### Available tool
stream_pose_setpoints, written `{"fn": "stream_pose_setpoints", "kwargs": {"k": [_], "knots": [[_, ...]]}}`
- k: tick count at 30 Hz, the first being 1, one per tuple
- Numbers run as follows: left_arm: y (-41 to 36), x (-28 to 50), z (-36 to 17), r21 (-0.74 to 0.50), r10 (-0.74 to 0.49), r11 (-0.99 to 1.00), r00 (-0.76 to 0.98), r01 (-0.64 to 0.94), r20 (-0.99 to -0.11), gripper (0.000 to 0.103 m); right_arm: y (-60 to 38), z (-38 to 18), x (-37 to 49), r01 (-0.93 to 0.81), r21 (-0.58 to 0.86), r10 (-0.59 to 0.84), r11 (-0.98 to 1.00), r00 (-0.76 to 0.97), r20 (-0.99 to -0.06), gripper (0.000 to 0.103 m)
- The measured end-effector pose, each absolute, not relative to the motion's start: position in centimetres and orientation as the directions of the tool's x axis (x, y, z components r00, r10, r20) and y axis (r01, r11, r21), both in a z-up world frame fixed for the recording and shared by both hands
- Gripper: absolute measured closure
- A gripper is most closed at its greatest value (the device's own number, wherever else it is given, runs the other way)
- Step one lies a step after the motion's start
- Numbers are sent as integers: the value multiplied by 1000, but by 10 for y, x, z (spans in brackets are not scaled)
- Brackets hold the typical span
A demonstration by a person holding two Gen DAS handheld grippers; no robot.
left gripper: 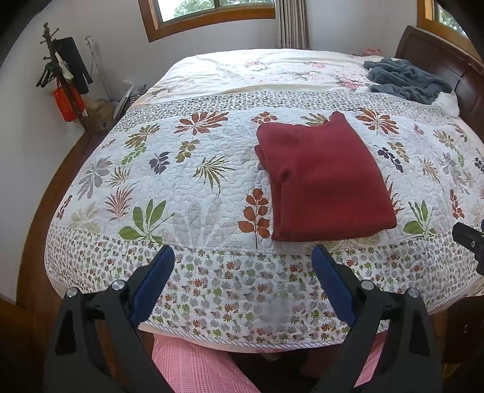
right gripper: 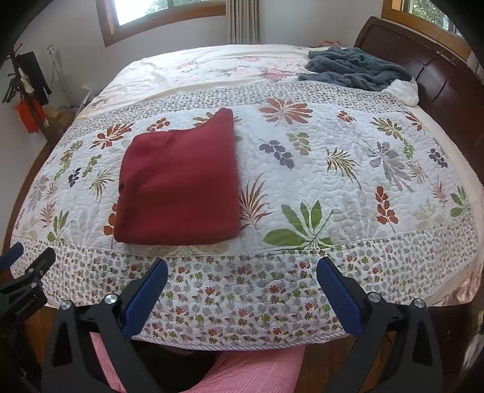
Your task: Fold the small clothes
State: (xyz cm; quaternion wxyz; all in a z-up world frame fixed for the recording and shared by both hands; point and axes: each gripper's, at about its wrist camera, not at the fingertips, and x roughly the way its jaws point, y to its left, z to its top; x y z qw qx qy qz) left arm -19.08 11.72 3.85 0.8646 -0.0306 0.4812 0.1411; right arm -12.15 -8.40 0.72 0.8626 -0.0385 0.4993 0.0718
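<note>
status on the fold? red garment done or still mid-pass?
Looks done: red garment lies as a compact folded rectangle on the quilt. In hand: nothing; left gripper and right gripper are open, held back from the garment. Possibly left: rumpled grey-blue fabric near the headboard.

Folded garment on bed before you, near front edge; crumpled blanket far behind, by headboard.

A home bedroom: quilted floral bedspread, dark wooden headboard (curtained window behind)
</note>
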Motion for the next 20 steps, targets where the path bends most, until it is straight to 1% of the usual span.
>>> {"fn": "stream_pose_setpoints", "kwargs": {"k": [7, 10, 11, 16, 20], "knots": [[116, -190, 38, 81, 213, 958, 495, -275, -842, 12, -85, 5, -120, -156, 3, 83, 988, 509, -857, 4], [115, -190, 36, 93, 222, 958, 495, -272, -840, 12, -81, 7, -120, -143, -80, 12, 986, 550, -835, 4], [116, -190, 35, 92, 220, 958, 493, -272, -842, 12, -81, 7, -120, -146, -85, 10, 986, 551, -834, 4], [118, -190, 33, 81, 213, 958, 491, -276, -844, 12, -80, 3, -118, -155, -49, 40, 987, 524, -851, 4], [119, -189, 33, 75, 208, 958, 494, -276, -844, 12, -80, 2, -118, -152, -51, 36, 987, 522, -852, 4]]}}
